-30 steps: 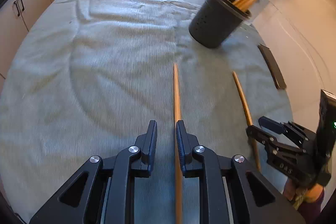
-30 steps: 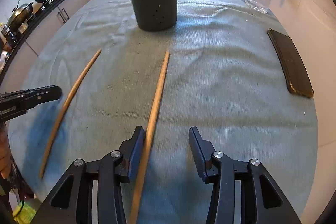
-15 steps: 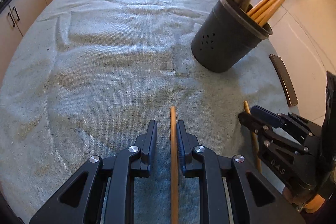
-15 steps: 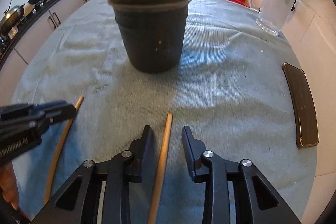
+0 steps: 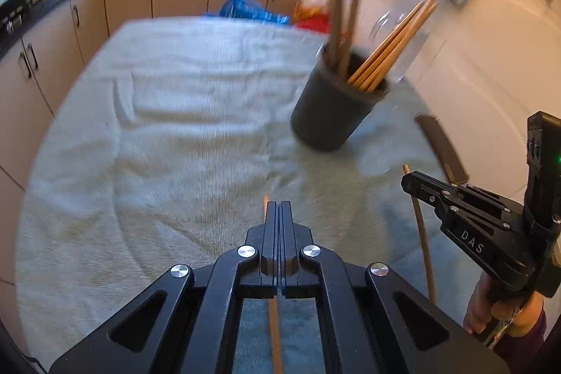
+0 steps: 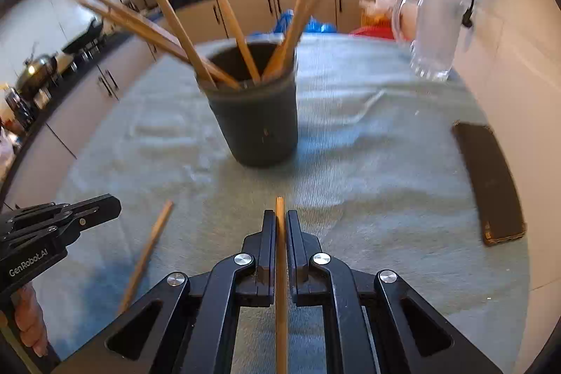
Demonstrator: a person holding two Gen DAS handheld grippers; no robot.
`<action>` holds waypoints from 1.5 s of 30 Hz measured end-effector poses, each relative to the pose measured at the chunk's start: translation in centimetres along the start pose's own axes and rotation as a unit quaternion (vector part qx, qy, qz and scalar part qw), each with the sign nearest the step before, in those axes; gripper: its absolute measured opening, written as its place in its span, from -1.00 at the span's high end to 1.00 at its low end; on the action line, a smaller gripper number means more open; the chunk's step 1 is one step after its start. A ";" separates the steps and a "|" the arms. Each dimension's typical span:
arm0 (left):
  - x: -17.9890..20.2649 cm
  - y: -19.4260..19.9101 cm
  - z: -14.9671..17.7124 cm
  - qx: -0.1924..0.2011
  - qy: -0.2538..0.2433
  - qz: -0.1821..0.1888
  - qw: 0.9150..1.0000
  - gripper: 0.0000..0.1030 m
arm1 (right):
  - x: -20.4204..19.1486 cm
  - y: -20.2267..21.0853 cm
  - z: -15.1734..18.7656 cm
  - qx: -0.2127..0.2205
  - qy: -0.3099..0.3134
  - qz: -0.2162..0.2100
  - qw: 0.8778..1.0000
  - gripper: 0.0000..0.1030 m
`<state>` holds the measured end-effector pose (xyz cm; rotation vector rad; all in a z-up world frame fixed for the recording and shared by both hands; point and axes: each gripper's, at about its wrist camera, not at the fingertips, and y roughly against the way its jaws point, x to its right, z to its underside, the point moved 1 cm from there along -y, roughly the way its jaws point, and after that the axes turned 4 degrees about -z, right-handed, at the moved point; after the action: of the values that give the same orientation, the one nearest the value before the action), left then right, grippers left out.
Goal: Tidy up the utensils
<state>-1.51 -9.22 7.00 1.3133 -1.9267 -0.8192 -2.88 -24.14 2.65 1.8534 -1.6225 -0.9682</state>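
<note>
The left gripper [image 5: 279,209] has its two black fingers pressed together on a thin wooden chopstick [image 5: 273,332], whose tip shows just at 11 o'clock of the fingertips and whose shaft runs back under the gripper toward 6 o'clock; the right gripper [image 6: 279,219] is narrow too, its fingers closed on a second thin wooden chopstick [image 6: 280,304], whose tip stands out a little past the fingertips toward 12 o'clock. The dark grey round utensil holder [image 6: 259,125] stands on the pale green-grey ribbed cloth [image 6: 368,184] at 12 o'clock of the right gripper and near it, and at about 1 o'clock of the left gripper, farther off; several wooden sticks already lean in it. A flat dark brown phone-like slab [image 6: 491,181] lies on the cloth at 3 o'clock of the holder, and a clear glass jug [image 6: 434,34] stands at 1 o'clock of it. I judge that the step in hand is the carrying of both picked chopsticks to the holder; the next move calls for lifting each one, tilting it tip-down above the rim, then loosening the fingers; the leaning sticks may block the entry, so a free gap must be chosen.
</note>
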 end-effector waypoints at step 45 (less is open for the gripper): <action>4.0 10.1 1.9 0.108 -0.037 0.000 0.993 0.90 | -2.2 12.9 1.9 0.134 0.007 -0.036 0.990 0.88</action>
<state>-9.55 -9.72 14.53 1.4253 -2.1215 -0.6812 -12.68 -24.09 11.60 2.1035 -1.7588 -0.7955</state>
